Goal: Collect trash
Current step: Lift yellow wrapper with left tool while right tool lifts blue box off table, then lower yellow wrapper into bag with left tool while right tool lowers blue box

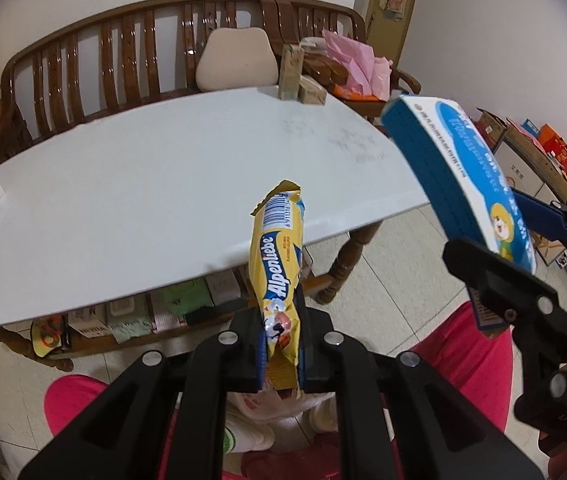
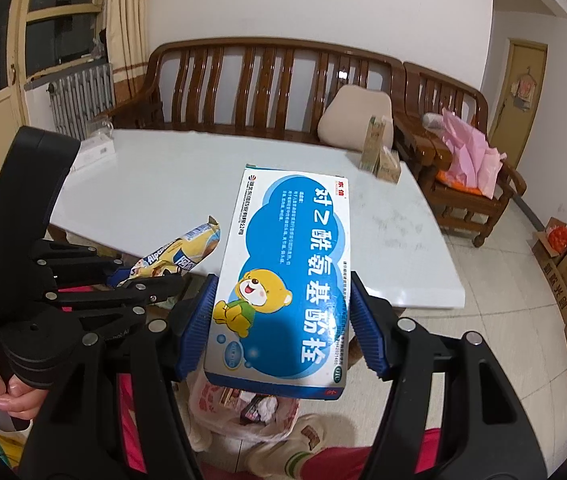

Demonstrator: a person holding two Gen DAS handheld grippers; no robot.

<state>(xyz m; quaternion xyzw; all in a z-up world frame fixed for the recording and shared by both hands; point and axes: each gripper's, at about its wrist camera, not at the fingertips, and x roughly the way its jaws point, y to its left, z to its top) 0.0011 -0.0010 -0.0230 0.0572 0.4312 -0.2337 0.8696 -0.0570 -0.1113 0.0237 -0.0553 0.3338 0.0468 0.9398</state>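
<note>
White counter behind, nearly bare. Left fingers pinched narrow on wrapper; right fingers spread wide, clamping box. Carry step. Next: lower over bag beneath fingers, then release both.

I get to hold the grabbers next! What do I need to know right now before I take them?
Left gripper: shut on the yellow candy wrapper, held off the near edge of the white table.
Right gripper: shut on the blue and white medicine box, also lifted off the table.
Trash bag: on the floor below the grippers, by the person's feet, already holding some scraps.
Done: both pieces picked up.
Left: drop both into the bag. Two small cartons stand at the table's far corner; whether they are trash, I cannot tell.
</note>
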